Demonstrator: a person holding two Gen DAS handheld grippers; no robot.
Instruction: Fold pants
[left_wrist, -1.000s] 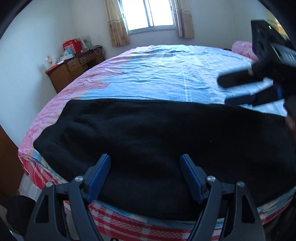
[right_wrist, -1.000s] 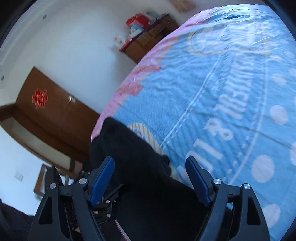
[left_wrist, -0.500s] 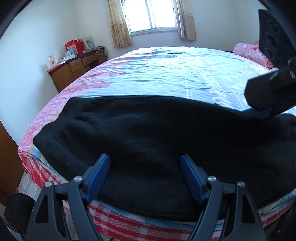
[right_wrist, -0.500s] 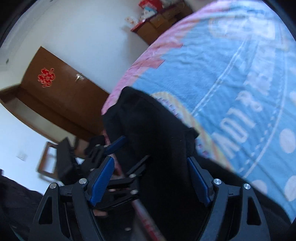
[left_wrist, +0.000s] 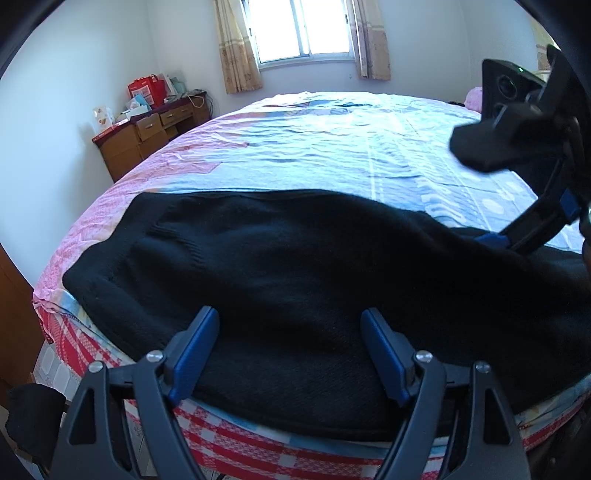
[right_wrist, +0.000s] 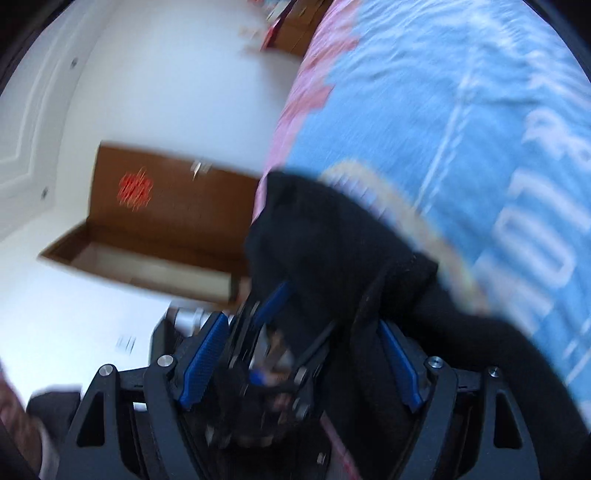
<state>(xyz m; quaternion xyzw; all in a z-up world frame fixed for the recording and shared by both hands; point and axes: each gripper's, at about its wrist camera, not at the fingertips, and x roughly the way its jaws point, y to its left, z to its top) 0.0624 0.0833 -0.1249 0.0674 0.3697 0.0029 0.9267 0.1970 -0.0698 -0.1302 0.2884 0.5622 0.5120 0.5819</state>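
Black knit pants (left_wrist: 295, 266) lie spread across the near edge of the bed (left_wrist: 332, 147). My left gripper (left_wrist: 290, 321) is open, its blue fingers just over the near hem, holding nothing. My right gripper (left_wrist: 491, 240) shows at the right in the left wrist view, its fingers down on the far right part of the pants. In the blurred right wrist view the right gripper (right_wrist: 301, 332) is open, with a raised fold of the pants (right_wrist: 332, 240) between and beyond its blue fingers. The left gripper shows there too, behind the cloth.
The bed has a blue and pink sheet with a red checked side (left_wrist: 236, 443). A wooden desk (left_wrist: 144, 140) with boxes stands at the left wall under a curtained window (left_wrist: 303, 29). A brown door (right_wrist: 166, 210) is off the bed's left end.
My right gripper has come down from above the bed onto the right part of the pants and swung to face along them. The left gripper has barely moved.
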